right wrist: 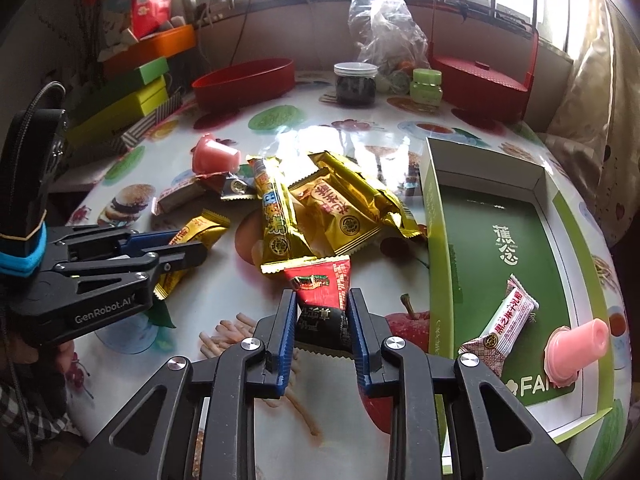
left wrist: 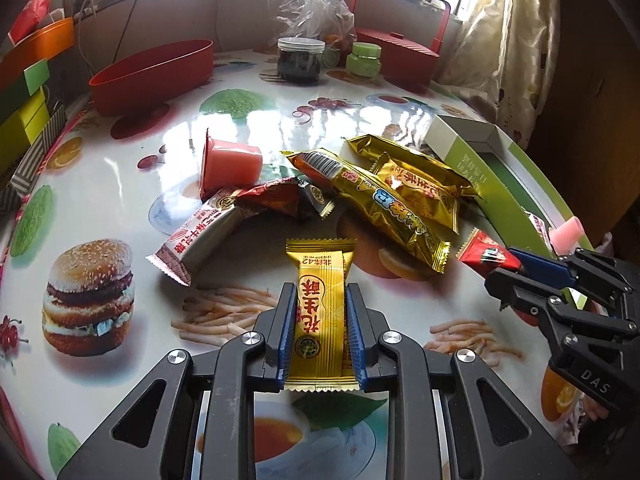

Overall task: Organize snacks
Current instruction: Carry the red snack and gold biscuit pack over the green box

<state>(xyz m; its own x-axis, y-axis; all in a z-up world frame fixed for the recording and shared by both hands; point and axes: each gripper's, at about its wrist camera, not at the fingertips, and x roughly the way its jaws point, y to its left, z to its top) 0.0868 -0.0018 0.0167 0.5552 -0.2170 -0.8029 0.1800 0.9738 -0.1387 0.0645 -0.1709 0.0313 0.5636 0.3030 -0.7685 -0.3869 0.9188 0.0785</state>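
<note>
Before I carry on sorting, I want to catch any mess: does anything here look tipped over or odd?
Yes. The pink plastic jelly cup beside the snack pile lies on its side on the table. A second pink jelly cup lies tipped in the green cardboard box. Neither shows any spill.

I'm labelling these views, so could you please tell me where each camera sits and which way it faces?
Left wrist: on the left gripper, facing across the table; its fingers clamp a yellow peanut-crisp packet; the right gripper shows at right.
Right wrist: on the right gripper, facing the same way, clamping a red-and-black packet; the left gripper shows at left.
Shared: the gold packet pile, the green box.
</note>
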